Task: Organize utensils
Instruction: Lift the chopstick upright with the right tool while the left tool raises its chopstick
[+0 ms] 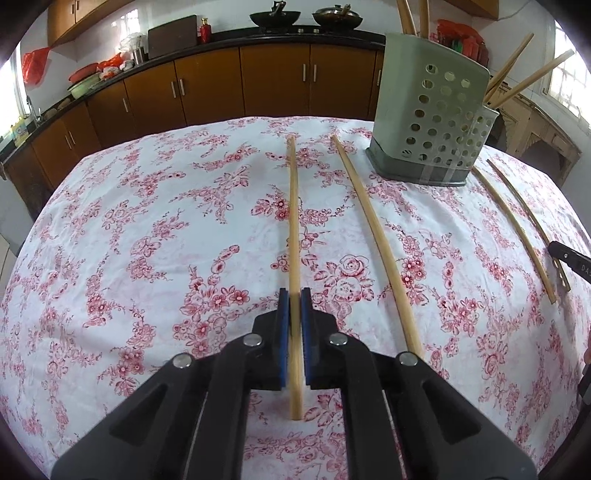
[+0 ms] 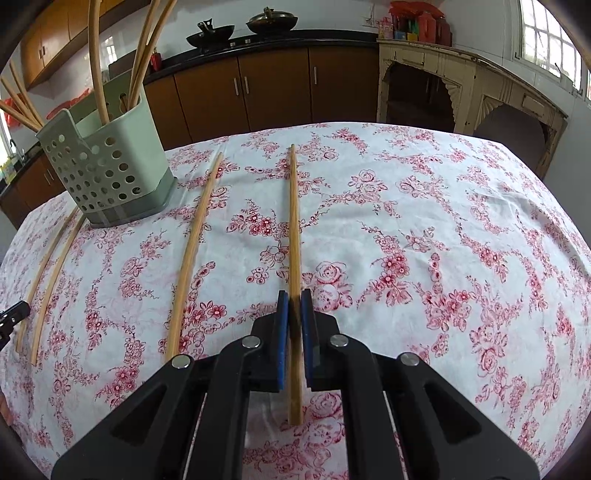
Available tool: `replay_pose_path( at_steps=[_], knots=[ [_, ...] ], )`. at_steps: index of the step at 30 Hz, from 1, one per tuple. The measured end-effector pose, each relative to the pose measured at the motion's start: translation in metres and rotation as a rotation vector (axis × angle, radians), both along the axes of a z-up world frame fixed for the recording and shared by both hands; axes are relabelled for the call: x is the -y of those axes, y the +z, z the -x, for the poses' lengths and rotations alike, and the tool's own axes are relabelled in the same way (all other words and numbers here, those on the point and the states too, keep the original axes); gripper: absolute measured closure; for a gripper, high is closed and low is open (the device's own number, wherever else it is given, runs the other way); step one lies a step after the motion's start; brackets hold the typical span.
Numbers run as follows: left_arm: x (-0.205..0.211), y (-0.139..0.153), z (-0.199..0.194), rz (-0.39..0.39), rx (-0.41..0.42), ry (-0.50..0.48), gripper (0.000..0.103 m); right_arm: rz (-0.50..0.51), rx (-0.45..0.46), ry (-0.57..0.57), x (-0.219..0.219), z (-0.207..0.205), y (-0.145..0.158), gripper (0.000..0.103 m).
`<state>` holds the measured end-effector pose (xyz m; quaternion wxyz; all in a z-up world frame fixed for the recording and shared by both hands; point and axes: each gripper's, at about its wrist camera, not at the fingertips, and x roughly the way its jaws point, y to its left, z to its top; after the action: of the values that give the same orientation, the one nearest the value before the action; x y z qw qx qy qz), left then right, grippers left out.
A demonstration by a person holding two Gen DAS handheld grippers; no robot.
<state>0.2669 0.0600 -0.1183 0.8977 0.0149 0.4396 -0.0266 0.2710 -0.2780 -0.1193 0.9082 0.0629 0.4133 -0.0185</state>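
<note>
Chopsticks (image 1: 380, 236) partly fill the holder (image 1: 428, 110) at upper right; four remain, each tongs (image 1: 294, 297) (image 2: 294, 297) clamped on one.

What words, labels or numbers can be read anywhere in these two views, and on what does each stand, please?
"DA": white letters on the right gripper's black body, cut off by the frame edge in the left wrist view.
Packages on the cream cabinet: print too small to read.
Red bottle on the counter: label blurred.
Utensil holder, chopsticks, tablecloth: no text.
</note>
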Motion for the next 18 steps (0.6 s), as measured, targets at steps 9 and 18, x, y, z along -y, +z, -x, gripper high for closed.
replay_pose_path(
  at_steps=[9, 18],
  knots=[
    [-0.006, 0.019, 0.009, 0.004, 0.008, -0.014, 0.096, -0.012, 0.067, -0.015, 0.008, 0.015, 0.023, 0.096],
    [-0.013, 0.066, 0.014, 0.029, 0.110, -0.014, 0.096, -0.030, 0.171, -0.033, 0.022, 0.022, 0.054, 0.096]
  ],
)
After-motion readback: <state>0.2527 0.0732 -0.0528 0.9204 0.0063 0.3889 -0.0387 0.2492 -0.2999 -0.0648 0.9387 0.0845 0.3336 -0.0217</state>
